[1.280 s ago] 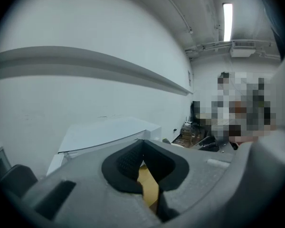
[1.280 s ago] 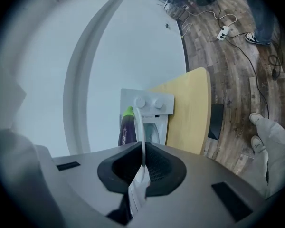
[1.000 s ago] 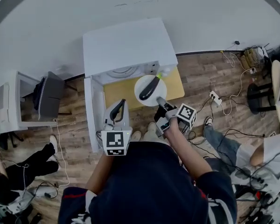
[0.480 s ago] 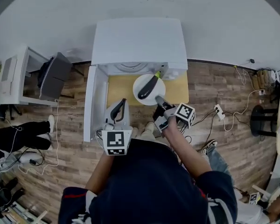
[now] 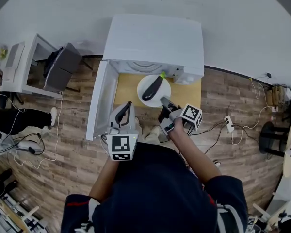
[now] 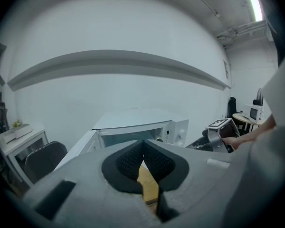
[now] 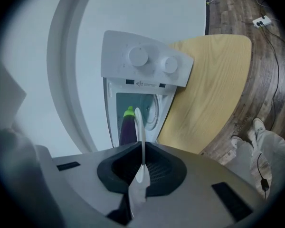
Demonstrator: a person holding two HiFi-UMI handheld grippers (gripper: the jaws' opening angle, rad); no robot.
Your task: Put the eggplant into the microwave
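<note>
The person stands at a white box-shaped microwave [image 5: 153,38] whose white door [image 5: 99,98] is swung open to their left. It sits on a pale yellow wooden table [image 5: 128,89].

The right gripper [image 5: 163,101] is clamped on the near rim of a round white plate [image 5: 143,81]. In the right gripper view the thin rim stands edge-on, pinched between the black pads. On that plate lies the dark purple eggplant with a green stem [image 5: 153,89], its green tip towards the oven's open mouth. The plate is just in front of the opening, over the table. I cannot tell whether it touches the tabletop.

The left gripper [image 5: 128,106] is by the open door, beside the table edge. Its jaws are pressed together with nothing between them. Brown wooden plank floor [image 5: 218,89] lies all around.
</note>
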